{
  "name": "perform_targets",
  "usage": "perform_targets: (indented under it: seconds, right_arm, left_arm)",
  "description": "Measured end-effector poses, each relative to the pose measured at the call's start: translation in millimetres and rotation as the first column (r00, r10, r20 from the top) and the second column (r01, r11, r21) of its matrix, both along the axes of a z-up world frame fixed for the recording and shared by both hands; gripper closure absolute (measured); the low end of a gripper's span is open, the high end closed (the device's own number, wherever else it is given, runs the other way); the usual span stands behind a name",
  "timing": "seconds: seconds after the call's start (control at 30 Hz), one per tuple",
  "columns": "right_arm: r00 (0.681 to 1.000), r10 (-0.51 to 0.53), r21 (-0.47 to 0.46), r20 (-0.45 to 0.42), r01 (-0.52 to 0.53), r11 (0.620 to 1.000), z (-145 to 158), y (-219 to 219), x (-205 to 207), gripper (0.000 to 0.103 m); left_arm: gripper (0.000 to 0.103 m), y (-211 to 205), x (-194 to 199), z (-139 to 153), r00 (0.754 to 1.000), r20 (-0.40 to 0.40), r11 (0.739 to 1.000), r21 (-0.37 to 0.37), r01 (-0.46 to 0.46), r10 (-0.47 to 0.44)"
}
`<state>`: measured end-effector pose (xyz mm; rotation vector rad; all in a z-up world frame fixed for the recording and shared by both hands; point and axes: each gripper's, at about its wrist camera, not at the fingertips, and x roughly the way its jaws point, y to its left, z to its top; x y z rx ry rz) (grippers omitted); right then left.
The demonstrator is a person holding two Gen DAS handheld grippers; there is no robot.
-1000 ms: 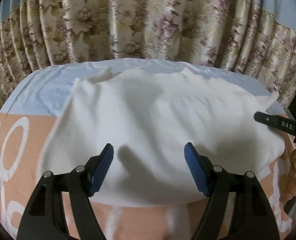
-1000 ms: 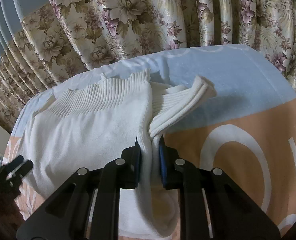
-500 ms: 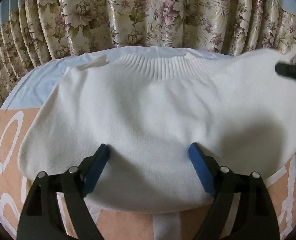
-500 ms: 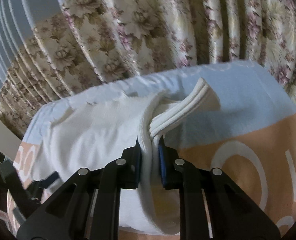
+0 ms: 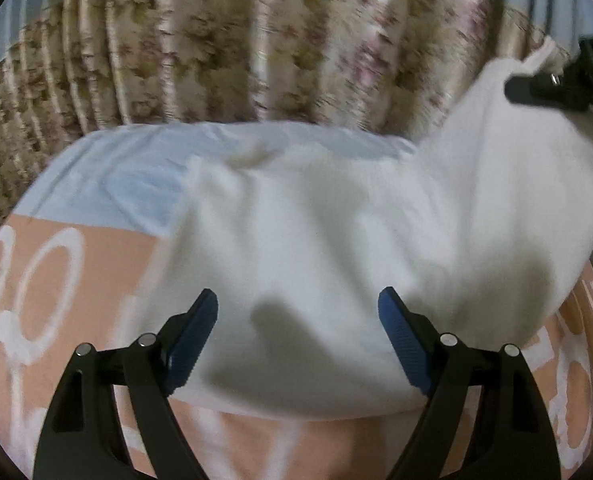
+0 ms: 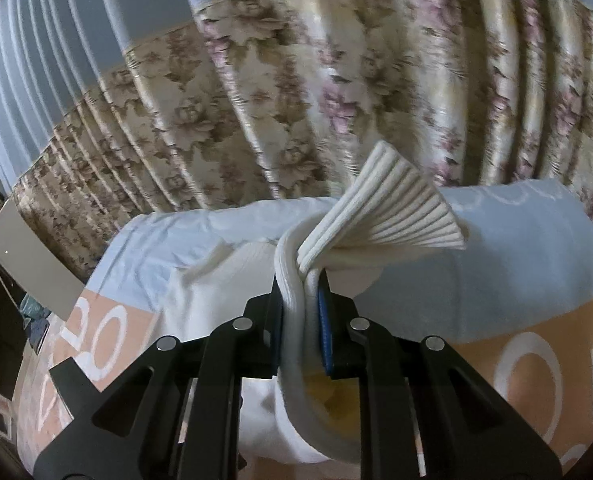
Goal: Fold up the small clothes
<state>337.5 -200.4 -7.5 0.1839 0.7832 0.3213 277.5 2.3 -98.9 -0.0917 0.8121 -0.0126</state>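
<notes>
A white knit sweater [image 5: 336, 240] lies on a bed with a light blue and peach printed sheet [image 5: 96, 264]. My left gripper [image 5: 298, 320] is open and empty, hovering just over the sweater's near edge. My right gripper [image 6: 301, 308] is shut on the sweater's ribbed white edge [image 6: 392, 204] and holds it raised above the bed. In the left wrist view the right gripper [image 5: 552, 88] shows at the upper right with the cloth hanging from it. The left wrist view is blurred.
Floral curtains [image 6: 336, 92] hang behind the bed. A grey panel [image 6: 28, 264] and dark furniture stand at the left of the right wrist view. The bed's far edge runs below the curtains.
My right gripper has lifted the sweater's ribbed edge higher off the bed. The sweater's right side now hangs from it. My left gripper stays open over the near edge.
</notes>
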Motion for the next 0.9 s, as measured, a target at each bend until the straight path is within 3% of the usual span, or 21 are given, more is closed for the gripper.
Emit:
perform_targets:
  seconds: [0.3, 0.53, 0.63, 0.77, 0.9]
  right_arm:
    - [0.998, 0.055, -0.026, -0.022, -0.056, 0.998, -3, 94, 8, 0.088]
    - [0.992, 0.104, -0.122, -0.072, -0.112, 0.986, -47, 191, 9, 0.088]
    - [0.986, 0.129, -0.202, -0.107, -0.148, 0.968, -73, 227, 4, 0.087]
    - [0.985, 0.134, -0.261, -0.114, -0.159, 0.952, -89, 243, -4, 0.081]
    - [0.981, 0.164, -0.185, -0.105, -0.181, 0.966, -80, 239, -9, 0.073]
  left_arm:
    - [0.02, 125, 12, 22, 0.991, 0.053, 0.986, 0.108, -0.13, 0.125]
    - [0.02, 214, 21, 0, 0.986, -0.035, 0.981, 0.108, -0.161, 0.165]
    - [0.02, 232, 12, -9, 0.981, -0.045, 0.979, 0.094, -0.182, 0.187]
    - [0.02, 238, 1, -18, 0.979, -0.05, 0.978, 0.084, -0.192, 0.197]
    - [0.02, 229, -2, -19, 0.979, -0.051, 0.978, 0.075, -0.195, 0.199]
